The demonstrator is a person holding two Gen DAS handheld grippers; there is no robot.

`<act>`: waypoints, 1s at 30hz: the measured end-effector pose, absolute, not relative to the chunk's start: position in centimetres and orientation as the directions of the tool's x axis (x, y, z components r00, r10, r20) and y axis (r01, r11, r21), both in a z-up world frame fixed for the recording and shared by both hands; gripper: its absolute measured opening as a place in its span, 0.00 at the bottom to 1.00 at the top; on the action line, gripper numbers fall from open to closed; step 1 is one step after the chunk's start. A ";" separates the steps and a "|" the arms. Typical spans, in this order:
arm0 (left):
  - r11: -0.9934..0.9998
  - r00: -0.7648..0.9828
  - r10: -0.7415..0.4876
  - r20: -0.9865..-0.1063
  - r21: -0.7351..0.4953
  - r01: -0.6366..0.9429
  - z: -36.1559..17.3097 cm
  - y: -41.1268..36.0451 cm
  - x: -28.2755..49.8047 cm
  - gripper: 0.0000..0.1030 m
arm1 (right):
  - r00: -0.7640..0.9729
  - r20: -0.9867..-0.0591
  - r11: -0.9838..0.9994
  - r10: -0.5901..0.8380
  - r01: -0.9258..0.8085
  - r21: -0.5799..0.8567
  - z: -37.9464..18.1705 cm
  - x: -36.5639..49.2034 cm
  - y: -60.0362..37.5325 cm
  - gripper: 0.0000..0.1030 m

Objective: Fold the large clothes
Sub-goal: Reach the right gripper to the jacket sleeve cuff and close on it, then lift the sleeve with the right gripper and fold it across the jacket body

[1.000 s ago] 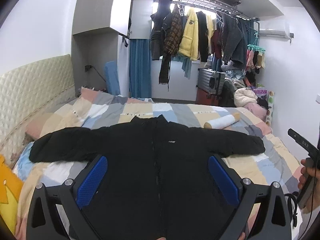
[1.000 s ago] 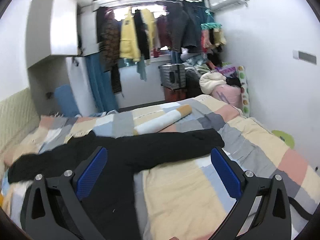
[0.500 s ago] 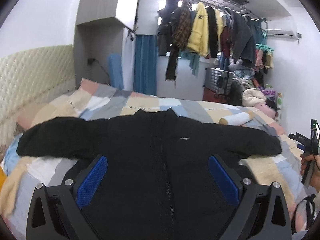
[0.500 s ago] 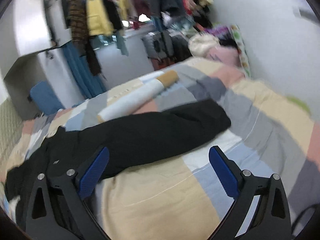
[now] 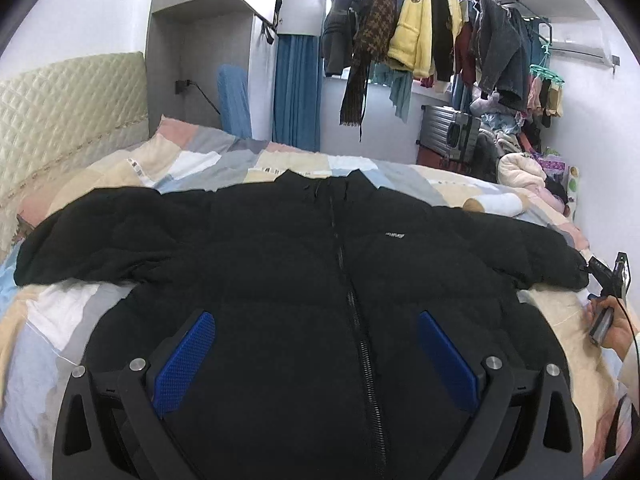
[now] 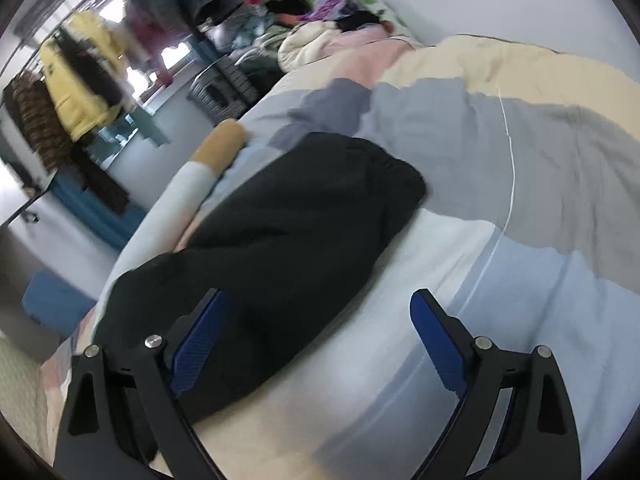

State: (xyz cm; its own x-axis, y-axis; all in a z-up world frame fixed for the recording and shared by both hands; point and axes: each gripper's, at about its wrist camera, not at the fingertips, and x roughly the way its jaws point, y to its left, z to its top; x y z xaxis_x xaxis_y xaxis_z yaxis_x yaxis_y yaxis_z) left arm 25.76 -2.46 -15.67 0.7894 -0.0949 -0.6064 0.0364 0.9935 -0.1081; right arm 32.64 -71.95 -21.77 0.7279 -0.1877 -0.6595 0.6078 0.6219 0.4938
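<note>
A large black puffer jacket [image 5: 312, 280] lies flat, front up and zipped, on the patchwork bed [image 5: 132, 168], both sleeves spread sideways. My left gripper [image 5: 316, 336] is open and empty, hovering over the jacket's lower front. My right gripper [image 6: 316, 312] is open and empty, low over the bed beside the cuff end of the jacket's right sleeve [image 6: 280, 232]; its left finger is over the sleeve. The right gripper also shows at the right edge of the left wrist view [image 5: 608, 276], by the sleeve cuff.
A white and tan roll [image 6: 192, 176] lies on the bed beyond the sleeve. A padded headboard [image 5: 68, 108] stands at the left. Hanging clothes [image 5: 416, 44], a suitcase [image 5: 452, 136] and piled clothing [image 5: 524, 172] fill the far side.
The left gripper has moved in closer over the jacket body. The right gripper has dropped and tilted towards the right sleeve's cuff, which now fills its view.
</note>
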 end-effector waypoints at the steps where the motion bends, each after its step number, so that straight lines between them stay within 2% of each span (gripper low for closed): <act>1: 0.993 0.784 -0.096 -0.613 -0.115 0.031 -16.1 -2.3 26.1 0.99 | 0.733 -0.651 0.617 -0.196 0.609 0.499 -22.2 32.9 -72.3 0.91; 5: 0.991 0.769 -0.088 -0.633 -0.134 0.003 -17.2 -1.8 27.1 0.99 | 0.788 -0.582 0.600 -0.202 0.569 0.562 -22.9 34.1 -73.6 0.91; 11: 0.990 0.759 -0.059 -0.648 -0.133 -0.036 -18.4 -1.0 28.5 0.99 | 0.798 -0.568 0.565 -0.201 0.568 0.598 -23.9 35.7 -74.9 0.90; 13: 0.991 0.758 -0.053 -0.650 -0.126 -0.039 -18.6 -0.9 28.6 0.99 | 0.812 -0.552 0.570 -0.190 0.549 0.611 -23.6 35.9 -75.1 0.80; 15: 0.992 0.756 -0.047 -0.653 -0.121 -0.043 -18.8 -0.7 28.6 0.99 | 0.799 -0.565 0.564 -0.205 0.568 0.599 -23.4 36.0 -75.2 0.50; 16: 0.992 0.756 -0.044 -0.653 -0.121 -0.046 -18.8 -0.6 28.6 0.99 | 0.793 -0.571 0.549 -0.213 0.580 0.601 -23.3 35.9 -75.4 0.43; 18: 0.991 0.760 -0.034 -0.649 -0.118 -0.056 -18.6 -0.4 28.6 0.99 | 0.790 -0.570 0.527 -0.226 0.592 0.610 -22.7 35.7 -75.9 0.21; 20: 0.992 0.762 -0.025 -0.647 -0.110 -0.062 -18.4 -0.2 28.5 0.99 | 0.789 -0.567 0.539 -0.235 0.591 0.600 -21.2 35.7 -75.9 0.10; 23: 0.992 0.771 -0.014 -0.637 -0.105 -0.069 -18.0 0.1 27.9 0.99 | 0.794 -0.556 0.565 -0.246 0.583 0.583 -18.2 35.6 -75.5 0.05; 30: 0.996 0.772 0.027 -0.635 -0.051 -0.077 -16.4 0.9 26.3 0.99 | 0.831 -0.491 0.654 -0.261 0.526 0.543 -9.2 35.0 -72.9 0.04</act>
State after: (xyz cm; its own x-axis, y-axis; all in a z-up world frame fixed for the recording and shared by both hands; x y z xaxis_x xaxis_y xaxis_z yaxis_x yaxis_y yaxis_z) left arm 26.31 0.88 -16.45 0.7721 0.0270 -0.6349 -0.0770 0.9957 -0.0513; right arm 34.99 -72.88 -9.17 0.8313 -0.2611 -0.4907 0.5262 0.6541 0.5434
